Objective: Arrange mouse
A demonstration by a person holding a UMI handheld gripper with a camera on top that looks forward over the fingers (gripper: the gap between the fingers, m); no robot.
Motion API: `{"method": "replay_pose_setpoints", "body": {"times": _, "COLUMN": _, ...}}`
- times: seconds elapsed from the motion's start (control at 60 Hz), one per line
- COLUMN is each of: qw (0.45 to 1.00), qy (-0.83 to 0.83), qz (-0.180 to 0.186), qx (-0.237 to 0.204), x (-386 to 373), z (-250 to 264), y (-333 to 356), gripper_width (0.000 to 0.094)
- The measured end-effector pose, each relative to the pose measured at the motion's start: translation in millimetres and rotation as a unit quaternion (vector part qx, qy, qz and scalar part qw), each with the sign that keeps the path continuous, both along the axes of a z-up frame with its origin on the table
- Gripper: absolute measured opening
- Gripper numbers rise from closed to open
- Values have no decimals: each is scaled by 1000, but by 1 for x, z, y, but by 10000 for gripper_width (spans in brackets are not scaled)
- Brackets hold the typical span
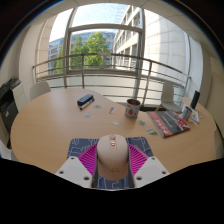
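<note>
A beige computer mouse (112,150) sits between my two fingers, over a dark patterned mouse pad (141,147) that lies at the near edge of a round wooden table (60,125). My gripper (112,160) is shut on the mouse, and the magenta pads (89,159) touch it on both sides. I cannot tell whether the mouse rests on the mouse pad or is lifted just above it.
Beyond the fingers on the table stand a brown mug (132,107), a dark flat device (85,100) and a colourful book (168,123). Chairs (40,90) stand round the table. A railing and large windows (100,60) lie behind.
</note>
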State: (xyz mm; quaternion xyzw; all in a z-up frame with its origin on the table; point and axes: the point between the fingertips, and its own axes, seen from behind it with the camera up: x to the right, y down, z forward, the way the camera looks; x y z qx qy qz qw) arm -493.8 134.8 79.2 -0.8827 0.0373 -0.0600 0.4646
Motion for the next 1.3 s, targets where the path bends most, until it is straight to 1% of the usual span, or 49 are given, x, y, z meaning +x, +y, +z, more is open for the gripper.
{"method": "replay_pose_setpoints", "body": {"times": 0.067, "qw": 1000, "qy": 6, "qz": 6, "qx": -29, "x": 9, "z": -36, "y": -7, "gripper_width": 410}}
{"method": "replay_pose_setpoints", "body": {"times": 0.117, "qw": 999, "qy": 7, "qz": 13, "qx": -38, "x": 17, "z": -63, "y": -9, "gripper_width": 414}}
{"method": "replay_pose_setpoints", "body": {"times": 0.2, "qw": 998, "qy": 10, "qz": 20, "qx": -57, "x": 22, "z": -91, "y": -12, "gripper_width": 486}}
{"method": "replay_pose_setpoints", "body": {"times": 0.25, "qw": 998, "qy": 23, "qz": 22, "qx": -48, "x": 21, "z": -90, "y": -8, "gripper_width": 526}}
{"method": "replay_pose_setpoints", "body": {"times": 0.283, "qw": 998, "qy": 26, "qz": 21, "qx": -53, "x": 23, "z": -91, "y": -11, "gripper_width": 560}}
{"method": "replay_pose_setpoints", "body": {"times": 0.3, "qw": 998, "qy": 26, "qz": 23, "qx": -54, "x": 23, "z": -90, "y": -12, "gripper_width": 599}}
{"method": "replay_pose_setpoints", "body": {"times": 0.317, "qw": 998, "qy": 26, "qz": 25, "qx": -54, "x": 23, "z": -88, "y": -13, "gripper_width": 658}}
{"method": "replay_pose_setpoints", "body": {"times": 0.35, "qw": 998, "qy": 26, "qz": 31, "qx": -52, "x": 22, "z": -81, "y": -15, "gripper_width": 808}}
{"method": "replay_pose_setpoints", "body": {"times": 0.367, "qw": 998, "qy": 26, "qz": 33, "qx": -49, "x": 20, "z": -75, "y": -16, "gripper_width": 864}}
{"method": "replay_pose_setpoints", "body": {"times": 0.4, "qw": 998, "qy": 23, "qz": 37, "qx": -45, "x": 20, "z": -67, "y": -19, "gripper_width": 822}}
{"method": "replay_pose_setpoints", "body": {"times": 0.467, "qw": 999, "qy": 15, "qz": 37, "qx": -36, "x": 20, "z": -45, "y": -30, "gripper_width": 860}}
{"method": "replay_pose_setpoints", "body": {"times": 0.583, "qw": 999, "qy": 15, "qz": 30, "qx": -27, "x": 15, "z": -6, "y": -62, "gripper_width": 842}}
{"method": "replay_pose_setpoints", "body": {"times": 0.783, "qw": 1000, "qy": 7, "qz": 20, "qx": -12, "x": -6, "z": 48, "y": -138, "gripper_width": 847}}
{"method": "replay_pose_setpoints", "body": {"times": 1.067, "qw": 1000, "qy": -20, "qz": 6, "qx": -1, "x": -20, "z": 82, "y": -239, "gripper_width": 844}}
{"method": "replay_pose_setpoints", "body": {"times": 1.3, "qw": 1000, "qy": -24, "qz": 4, "qx": 4, "x": -22, "z": 94, "y": -273, "gripper_width": 846}}
